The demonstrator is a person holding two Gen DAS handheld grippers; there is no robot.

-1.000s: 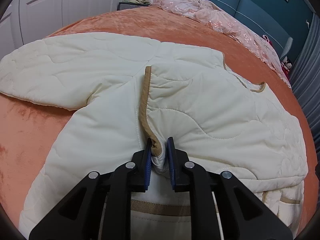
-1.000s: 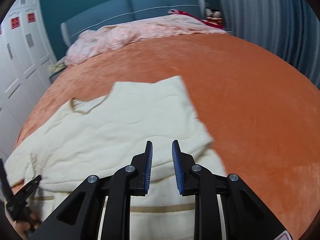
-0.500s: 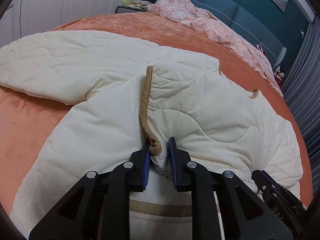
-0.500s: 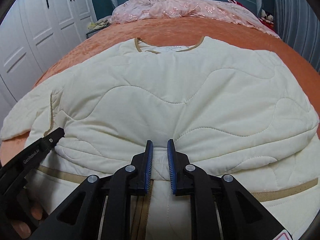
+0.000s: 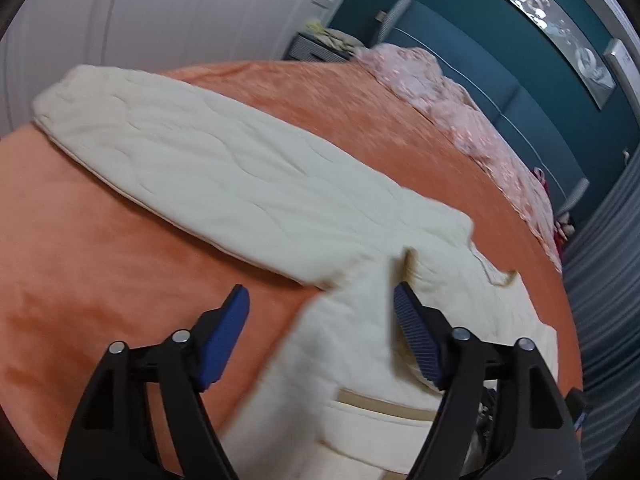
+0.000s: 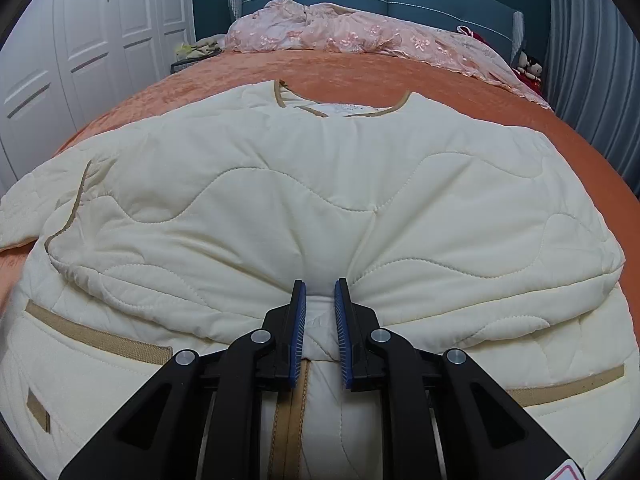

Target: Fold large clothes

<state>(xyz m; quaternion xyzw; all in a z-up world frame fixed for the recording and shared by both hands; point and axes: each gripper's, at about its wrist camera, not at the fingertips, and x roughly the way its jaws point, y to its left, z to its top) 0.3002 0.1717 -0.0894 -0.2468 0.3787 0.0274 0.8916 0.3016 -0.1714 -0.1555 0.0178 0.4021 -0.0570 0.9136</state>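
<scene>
On the orange bedspread (image 6: 460,80) the cream quilted jacket (image 6: 280,184) lies spread, collar (image 6: 344,110) toward the headboard, hem toward you. One sleeve is folded across the body, its cuff pulled to mid-hem; that's likely why your right gripper (image 6: 320,320) sits there, pinning the fold so it doesn't spring back.

Right tongs: nearly together, clamped on a pinch of the jacket fabric at the lower middle, just above the tan placket strip (image 6: 294,408). Padding bulges out both sides of the blue pads (image 6: 299,320).

Left gripper (image 5: 320,320): tongs wide apart, holding nothing. Frame is motion-blurred, so I can't tell if the tips touch cloth; they look clear of it, over where the bedspread meets the jacket's side. Ahead of it the other sleeve (image 5: 192,160) lies fully extended toward the white wardrobe (image 5: 120,20), unfolded.

My read: first sleeve done, second one pending. Your left hand is placed for that reach. Thick quilting will resist creasing; grab near the cuff, keep the right clamp on.
</scene>
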